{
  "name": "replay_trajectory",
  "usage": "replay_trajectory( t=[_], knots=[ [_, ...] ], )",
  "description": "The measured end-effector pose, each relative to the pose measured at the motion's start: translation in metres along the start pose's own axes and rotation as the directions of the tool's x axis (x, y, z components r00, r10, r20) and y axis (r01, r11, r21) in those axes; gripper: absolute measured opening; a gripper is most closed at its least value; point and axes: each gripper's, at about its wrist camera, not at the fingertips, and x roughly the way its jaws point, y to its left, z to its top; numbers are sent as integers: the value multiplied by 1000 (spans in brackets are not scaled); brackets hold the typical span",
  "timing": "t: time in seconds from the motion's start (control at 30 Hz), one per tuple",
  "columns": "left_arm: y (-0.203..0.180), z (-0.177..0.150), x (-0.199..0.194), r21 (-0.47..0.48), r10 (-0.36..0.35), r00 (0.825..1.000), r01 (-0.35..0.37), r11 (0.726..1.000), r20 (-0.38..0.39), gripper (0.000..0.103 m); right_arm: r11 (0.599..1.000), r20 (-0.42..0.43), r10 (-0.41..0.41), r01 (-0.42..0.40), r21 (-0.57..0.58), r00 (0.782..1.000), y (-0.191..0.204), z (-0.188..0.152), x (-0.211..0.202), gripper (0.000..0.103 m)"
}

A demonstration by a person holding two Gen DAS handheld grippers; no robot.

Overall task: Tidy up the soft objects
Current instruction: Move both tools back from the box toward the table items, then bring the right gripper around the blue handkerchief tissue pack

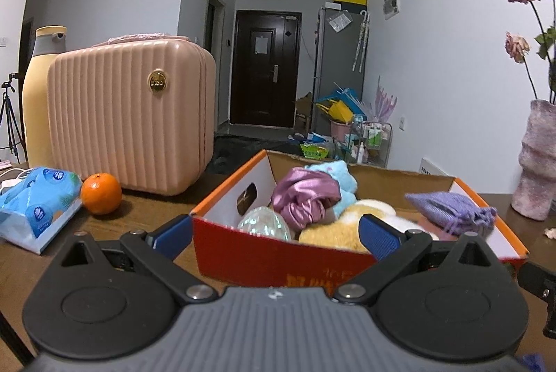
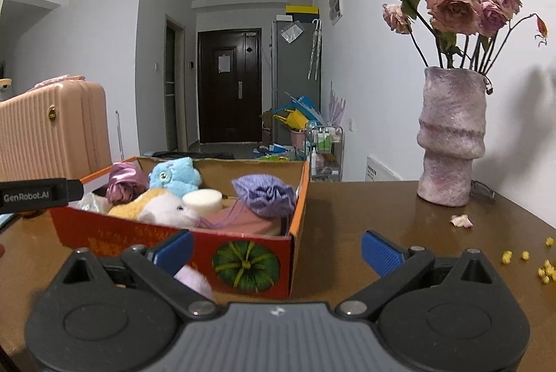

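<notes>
An orange-and-red cardboard box stands on the brown table, filled with soft things. In it lie a pink satin scrunchie, a blue plush, a yellow-white plush, a purple drawstring pouch and a white foam puck. My left gripper hangs open at the box's near wall, holding nothing. My right gripper is open by the box's right front corner. A lilac fluffy ball rests on the table outside the box, behind the right gripper's left finger.
A pink ribbed suitcase, an orange, a tissue pack and a tall yellow bottle stand left of the box. To its right are a vase of dried roses, a fallen petal and yellow crumbs.
</notes>
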Motion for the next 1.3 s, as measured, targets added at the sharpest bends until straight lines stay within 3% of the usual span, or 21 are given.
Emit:
replay_trajectory(
  t=[0.53, 0.9, 1.17, 1.3],
  knots=[
    [12, -18, -39, 9, -31, 996, 32, 999, -84, 103, 1000, -71, 7, -7, 0, 997, 13, -26, -49, 103],
    [16, -34, -67, 33, -91, 983, 97, 995, -160, 103, 1000, -159, 5, -6, -6, 987, 28, -44, -74, 103],
    [16, -41, -82, 46, -122, 976, 132, 990, -182, 103, 995, -212, -96, 86, -54, 973, 41, -51, -68, 103],
    [16, -41, -81, 43, -131, 973, 141, 989, -191, 103, 994, -243, -107, 111, 2, 964, 37, -51, -63, 103]
  ],
)
